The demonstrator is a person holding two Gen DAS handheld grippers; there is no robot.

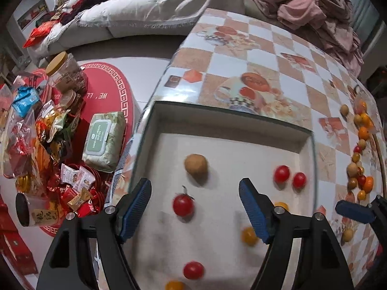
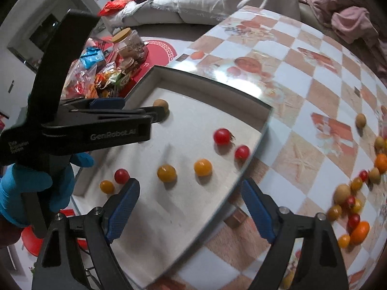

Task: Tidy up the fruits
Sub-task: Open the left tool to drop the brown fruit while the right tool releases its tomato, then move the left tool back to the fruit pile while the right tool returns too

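Note:
A shallow white tray (image 1: 229, 112) lies on the checked table. Inside it are a brown round fruit (image 1: 196, 169), several red cherry tomatoes (image 1: 183, 205) and a few yellow ones (image 1: 249, 235). My left gripper (image 1: 194, 186) hangs open above the tray, its blue pads touching nothing. My right gripper (image 2: 189, 183) is open too, over the tray's near edge (image 2: 217, 84), with two yellow tomatoes (image 2: 202, 167) just beyond its tips. A loose heap of mixed fruit (image 2: 350, 205) sits on the table to the right.
A hand in a blue glove (image 2: 36, 186) holds the left tool. Left of the table, a lower red mat holds snack packets (image 1: 48, 130), jars (image 1: 65, 72) and a pack of wipes (image 1: 104, 140). A sofa with a blanket and pink clothes (image 1: 314, 12) stands behind.

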